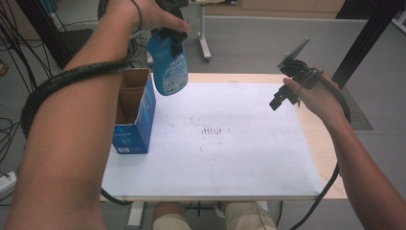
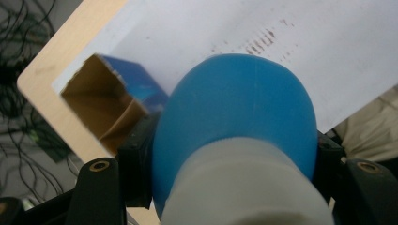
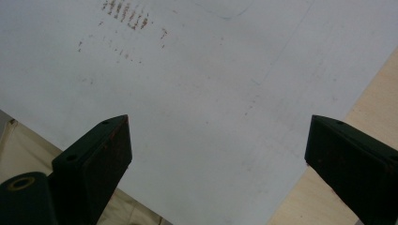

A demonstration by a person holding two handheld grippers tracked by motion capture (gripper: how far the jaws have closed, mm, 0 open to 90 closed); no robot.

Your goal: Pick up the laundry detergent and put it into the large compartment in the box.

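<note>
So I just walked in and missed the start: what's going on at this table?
A person is working with a gripper in each hand. The left gripper is clamped on a blue bottle, held in the air above an open blue cardboard box at the table's left edge. The right gripper hangs open and empty over the white sheet.

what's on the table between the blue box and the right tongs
Nothing stands there: in the high view the white sheet between the blue box and the right tongs bears faint reddish marks and no object.

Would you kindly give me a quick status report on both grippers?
Left gripper shut on blue bottle, above open box. Right gripper open, empty, over white sheet. Nothing in the way.
</note>
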